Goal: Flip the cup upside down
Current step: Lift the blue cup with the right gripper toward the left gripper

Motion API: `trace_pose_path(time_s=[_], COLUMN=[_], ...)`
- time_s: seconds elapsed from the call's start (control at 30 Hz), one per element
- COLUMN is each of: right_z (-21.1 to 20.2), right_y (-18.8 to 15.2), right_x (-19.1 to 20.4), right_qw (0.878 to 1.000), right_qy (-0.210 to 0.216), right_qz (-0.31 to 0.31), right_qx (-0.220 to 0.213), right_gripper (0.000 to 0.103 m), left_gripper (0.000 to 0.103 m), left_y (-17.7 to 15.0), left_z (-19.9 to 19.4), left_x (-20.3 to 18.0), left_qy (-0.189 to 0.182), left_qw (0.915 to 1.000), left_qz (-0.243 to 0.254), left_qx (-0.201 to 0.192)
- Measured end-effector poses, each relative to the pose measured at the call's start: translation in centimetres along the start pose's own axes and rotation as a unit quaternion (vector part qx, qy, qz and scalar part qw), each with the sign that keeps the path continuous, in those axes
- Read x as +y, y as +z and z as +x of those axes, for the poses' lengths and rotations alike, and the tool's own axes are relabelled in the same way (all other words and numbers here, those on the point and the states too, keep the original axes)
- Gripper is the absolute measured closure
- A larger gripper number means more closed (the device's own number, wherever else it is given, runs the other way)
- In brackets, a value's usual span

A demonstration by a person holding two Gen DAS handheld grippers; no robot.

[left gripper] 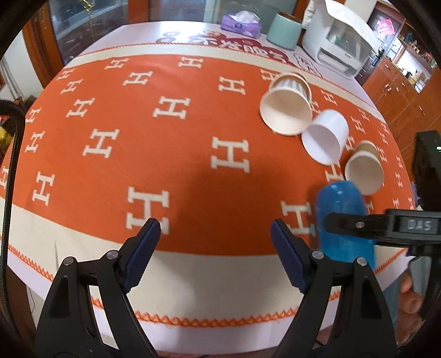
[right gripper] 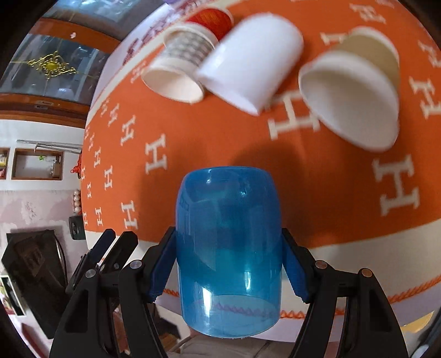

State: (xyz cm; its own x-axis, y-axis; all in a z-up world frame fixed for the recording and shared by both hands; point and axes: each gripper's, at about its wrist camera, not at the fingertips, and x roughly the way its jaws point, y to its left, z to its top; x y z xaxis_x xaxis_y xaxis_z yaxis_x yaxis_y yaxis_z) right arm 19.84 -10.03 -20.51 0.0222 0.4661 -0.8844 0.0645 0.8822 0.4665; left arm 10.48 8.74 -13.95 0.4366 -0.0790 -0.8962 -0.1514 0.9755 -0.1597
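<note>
My right gripper point(right gripper: 228, 242) is shut on a translucent blue plastic cup point(right gripper: 228, 247), held in the air over the near edge of the table with its closed end pointing away from the camera. The same blue cup point(left gripper: 344, 220) shows at the right of the left wrist view, with the right gripper's black finger across it. My left gripper point(left gripper: 215, 242) is open and empty above the orange cloth near the table's front edge, to the left of the blue cup.
Three cups stand upside down at the right of the orange H-patterned tablecloth point(left gripper: 137, 124): a patterned paper cup point(left gripper: 286, 110), a white cup point(left gripper: 325, 137), a beige cup point(left gripper: 363, 170). A tissue box point(left gripper: 241, 24), a green canister point(left gripper: 285, 31) and a white appliance point(left gripper: 339, 41) stand at the back.
</note>
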Motion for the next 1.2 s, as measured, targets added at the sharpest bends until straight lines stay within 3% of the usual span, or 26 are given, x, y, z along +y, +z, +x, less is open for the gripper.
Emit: trace_pose_path(time_s=[0.33, 0.47, 0.8, 0.93, 1.1, 1.2], right_z=[1.7, 0.4, -5.4, -7.6, -9.9, -10.5], right_y=[-1.5, -2.1, -3.8, -5.7, -8.4, -9.7], right_x=[0.1, 0.3, -1.1, -1.9, -2.7, -3.2], right_qw=[1.000, 1.000, 0.997, 0.993, 0.985, 0.980], right_qy=[-0.005, 0.006, 0.011, 0.006, -0.006, -0.011], right_qz=[-0.015, -0.024, -0.049, -0.073, -0.104, -0.111], right_qx=[0.012, -0.010, -0.058, -0.090, -0.141, -0.163], right_gripper=[0.030, 0.020, 0.019, 0.019, 0.024, 0.029], left_gripper=[0.023, 0.023, 0.023, 0.023, 0.023, 0.023], left_y=[-1.2, -1.3, -1.5, -1.6, -1.4, -1.2], left_z=[0.1, 0.1, -0.8, -1.3, -1.8, -1.8], left_x=[-0.3, -0.3, -1.4, -2.2, -3.2, -3.7], left_qy=[-0.003, -0.011, -0.038, -0.066, -0.155, -0.190], left_qw=[0.9999, 0.9997, 0.9988, 0.9970, 0.9858, 0.9787], left_qz=[0.003, 0.000, 0.011, 0.017, 0.016, 0.012], left_qx=[0.015, 0.022, 0.028, 0.037, 0.063, 0.076])
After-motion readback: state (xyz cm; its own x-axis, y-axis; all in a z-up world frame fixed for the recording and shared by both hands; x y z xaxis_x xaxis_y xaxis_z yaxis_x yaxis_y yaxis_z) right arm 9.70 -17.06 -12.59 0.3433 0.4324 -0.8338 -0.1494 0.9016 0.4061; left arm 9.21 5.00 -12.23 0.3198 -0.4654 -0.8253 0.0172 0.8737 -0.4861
